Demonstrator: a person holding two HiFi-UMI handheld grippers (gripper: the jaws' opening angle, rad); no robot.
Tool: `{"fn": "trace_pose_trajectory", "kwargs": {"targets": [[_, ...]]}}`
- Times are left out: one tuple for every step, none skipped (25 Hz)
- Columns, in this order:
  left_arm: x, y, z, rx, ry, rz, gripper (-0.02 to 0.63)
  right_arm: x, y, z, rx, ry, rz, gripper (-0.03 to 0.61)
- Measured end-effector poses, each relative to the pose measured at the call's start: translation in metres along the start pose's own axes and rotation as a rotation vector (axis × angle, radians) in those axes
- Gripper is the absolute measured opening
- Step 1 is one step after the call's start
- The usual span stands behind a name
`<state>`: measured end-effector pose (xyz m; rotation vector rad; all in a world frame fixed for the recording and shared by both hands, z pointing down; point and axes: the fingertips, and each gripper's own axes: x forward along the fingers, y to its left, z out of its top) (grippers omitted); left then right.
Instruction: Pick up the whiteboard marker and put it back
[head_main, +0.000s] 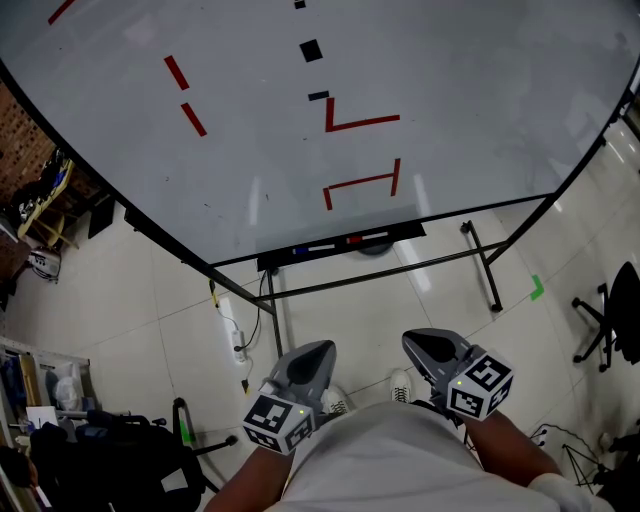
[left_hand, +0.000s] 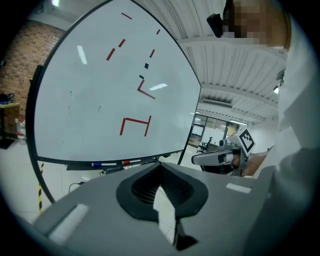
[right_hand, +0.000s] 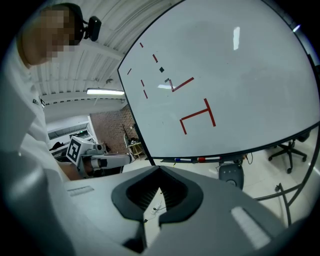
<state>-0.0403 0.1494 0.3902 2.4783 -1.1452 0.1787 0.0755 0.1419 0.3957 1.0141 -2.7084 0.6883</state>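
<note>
A whiteboard (head_main: 300, 110) with red strokes stands ahead of me. On its tray (head_main: 340, 243) lie a blue-capped marker (head_main: 300, 250) and a red-capped marker (head_main: 355, 240); the same blue marker (left_hand: 97, 164) and red marker (left_hand: 125, 162) also show in the left gripper view. My left gripper (head_main: 318, 348) and right gripper (head_main: 418, 340) hang low near my body, well short of the tray. Each has its jaws together with nothing held. The left gripper (left_hand: 161, 165) and right gripper (right_hand: 159, 169) both point toward the board.
The board's black stand legs (head_main: 485, 270) spread over the tiled floor. A white power strip (head_main: 232, 335) lies at the left leg, and a round grey device (right_hand: 231, 174) sits under the tray. An office chair (head_main: 610, 320) is at right, with bags and clutter (head_main: 90, 440) at lower left.
</note>
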Motion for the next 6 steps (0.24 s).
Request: {"fn": "trace_pose_trajectory", "kwargs": {"targets": [[-0.0007,-0.0003,-0.0003,0.001,0.001,0.001,0.015,-0.0002,0.0003,-0.0004,0.000,0.001,0.002,0.000],[-0.0013,-0.0006,-0.0006,0.001,0.001,0.003,0.015,-0.0004,0.0005,-0.0017,0.002,0.003,0.004,0.000],[-0.0020,-0.0010,-0.0008,0.001,0.002,0.003,0.015,-0.0007,0.0007,-0.0032,0.004,0.005,0.006,0.000],[-0.0026,-0.0014,-0.0010,0.002,0.002,0.004,0.015,-0.0011,0.0011,-0.0041,0.004,0.006,0.008,0.000],[-0.0032,-0.0018,-0.0011,0.003,0.002,0.004,0.015,-0.0014,0.0018,-0.0043,0.002,0.007,0.009,0.000],[-0.0037,-0.0023,-0.0012,0.004,0.002,0.004,0.015,-0.0018,0.0025,-0.0041,0.000,0.007,0.011,0.000]]}}
